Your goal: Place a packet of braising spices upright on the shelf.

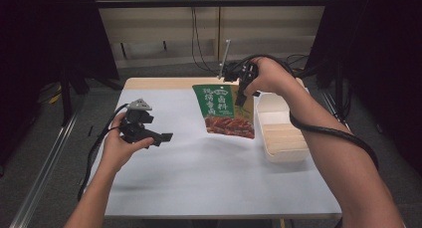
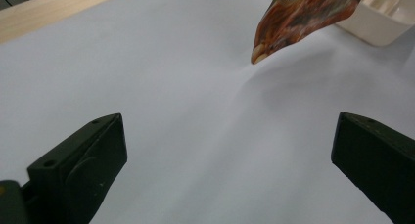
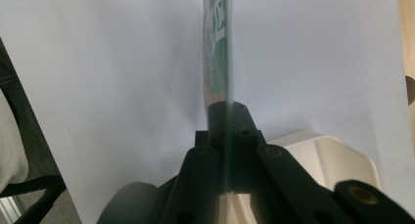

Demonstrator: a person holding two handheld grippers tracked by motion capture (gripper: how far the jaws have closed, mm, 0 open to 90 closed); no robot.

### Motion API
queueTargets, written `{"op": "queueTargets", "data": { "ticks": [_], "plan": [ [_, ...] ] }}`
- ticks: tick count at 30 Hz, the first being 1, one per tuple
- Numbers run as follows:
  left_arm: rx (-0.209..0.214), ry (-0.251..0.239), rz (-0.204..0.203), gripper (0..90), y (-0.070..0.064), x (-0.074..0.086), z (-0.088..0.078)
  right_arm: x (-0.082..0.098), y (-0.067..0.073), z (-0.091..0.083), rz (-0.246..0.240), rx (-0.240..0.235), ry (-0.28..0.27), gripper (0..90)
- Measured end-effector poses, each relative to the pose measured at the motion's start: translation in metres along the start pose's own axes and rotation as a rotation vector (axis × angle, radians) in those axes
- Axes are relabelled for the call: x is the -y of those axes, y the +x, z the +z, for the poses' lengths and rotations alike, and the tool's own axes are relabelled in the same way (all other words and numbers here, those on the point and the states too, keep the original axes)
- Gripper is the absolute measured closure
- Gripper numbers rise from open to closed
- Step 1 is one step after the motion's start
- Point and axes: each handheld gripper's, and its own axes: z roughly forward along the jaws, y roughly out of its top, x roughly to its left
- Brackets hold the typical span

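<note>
"What can't you see well?"
"The writing on the bag (image 1: 226,108). It's too small."
"What does it look like?"
"Green on top, brown food picture below. It hangs under the right gripper (image 1: 242,91), pinched tight, above the worktop (image 1: 199,173)."
"And the left gripper (image 1: 159,137)?"
"Wide apart, holding nothing. Its view shows the bag's bottom corner ahead."

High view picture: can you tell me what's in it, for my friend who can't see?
A person's right gripper is shut on the top of a green and red food pouch, lifting it beside a white tray. The left gripper is open with nothing in it, over the pale table.
</note>
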Motion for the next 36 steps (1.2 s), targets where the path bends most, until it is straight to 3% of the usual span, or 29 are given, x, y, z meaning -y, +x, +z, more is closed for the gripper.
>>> {"op": "queueTargets", "data": {
  "ticks": [3,8,12,14,15,17,19,24,28,36],
  "plan": [
    [0.001,-0.01,-0.026,0.0,0.0,0.01,0.005,0.002,-0.002,-0.001,0.021,0.001,-0.002,90.0],
    [-0.024,0.014,-0.023,0.0,-0.003,0.021,0.011,0.004,-0.006,-0.003,0.04,-0.002,0.002,90.0],
    [-0.021,0.016,-0.042,0.0,-0.002,0.03,0.015,0.006,-0.01,-0.003,0.045,0.0,0.006,90.0],
    [-0.019,0.033,-0.043,0.0,0.001,0.033,0.017,0.007,-0.011,-0.004,0.046,-0.007,0.005,90.0],
    [-0.034,0.066,-0.05,0.0,0.003,0.034,0.018,0.009,-0.014,-0.006,0.059,-0.004,-0.002,90.0],
    [-0.036,0.061,-0.045,0.0,0.004,0.035,0.017,0.01,-0.015,-0.007,0.064,-0.007,-0.004,90.0],
    [-0.002,0.037,-0.043,0.0,0.005,0.039,0.016,0.013,-0.017,-0.009,0.073,-0.002,-0.01,90.0],
    [-0.007,0.051,-0.076,0.0,0.01,0.045,0.015,0.017,-0.024,-0.014,0.096,0.013,-0.028,90.0],
    [-0.002,0.036,-0.078,0.0,0.01,0.045,0.011,0.018,-0.028,-0.017,0.093,0.028,-0.004,90.0],
    [0.016,0.04,-0.083,0.0,0.011,0.046,0.008,0.028,-0.044,-0.031,0.124,0.04,-0.031,90.0]
  ]
}}
